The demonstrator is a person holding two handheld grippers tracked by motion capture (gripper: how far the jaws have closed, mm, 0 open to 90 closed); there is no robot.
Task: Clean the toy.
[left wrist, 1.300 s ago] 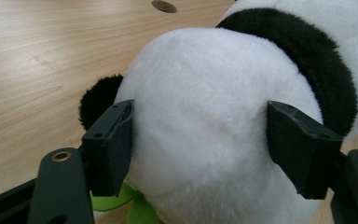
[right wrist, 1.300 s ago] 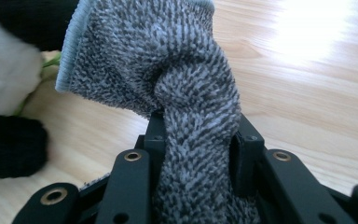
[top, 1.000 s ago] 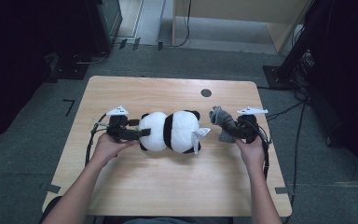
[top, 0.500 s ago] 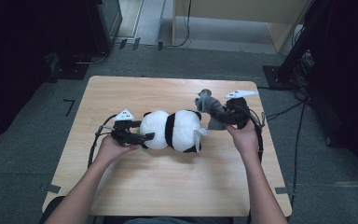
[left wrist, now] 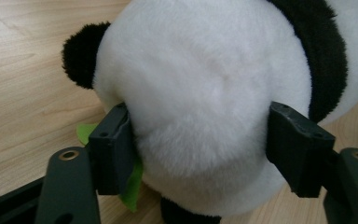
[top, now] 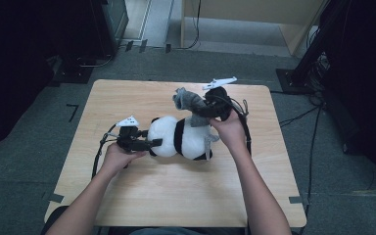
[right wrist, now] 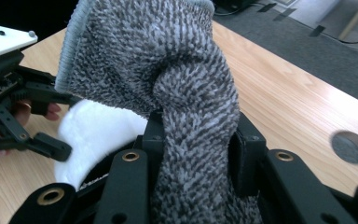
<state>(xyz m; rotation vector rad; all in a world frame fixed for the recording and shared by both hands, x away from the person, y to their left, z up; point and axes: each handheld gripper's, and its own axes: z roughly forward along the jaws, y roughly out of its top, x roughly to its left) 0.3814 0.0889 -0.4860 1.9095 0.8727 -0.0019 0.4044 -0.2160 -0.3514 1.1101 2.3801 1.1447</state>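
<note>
A plush panda (top: 181,138) lies on its side near the middle of the wooden table (top: 176,196), its white head end pointing left. The left gripper (top: 149,144) comes in level from the left, and its jaws have just been closing around that white head; in the left gripper view the two black pads press into the fur on either side of the panda (left wrist: 205,107), so the toy is clamped. A small green leaf piece (left wrist: 128,179) pokes out beside the left pad, against the tabletop.

The right gripper (top: 203,110) sits above the far right part of the panda, raised off the table. Its jaws are closed on a grey knitted sock (top: 188,99), whose open cuff stands up and leans left. In the right gripper view the sock (right wrist: 168,88) is pinched between the pads, bunched into a thick fold, with the white fur just below and to the left.

There is wide bare wood on the near side of the table, in front of both forearms, and more on the far left. The far right edge lies close behind the right gripper. A dark round hole (right wrist: 349,147) is set in the far part of the tabletop, near the far edge.
</note>
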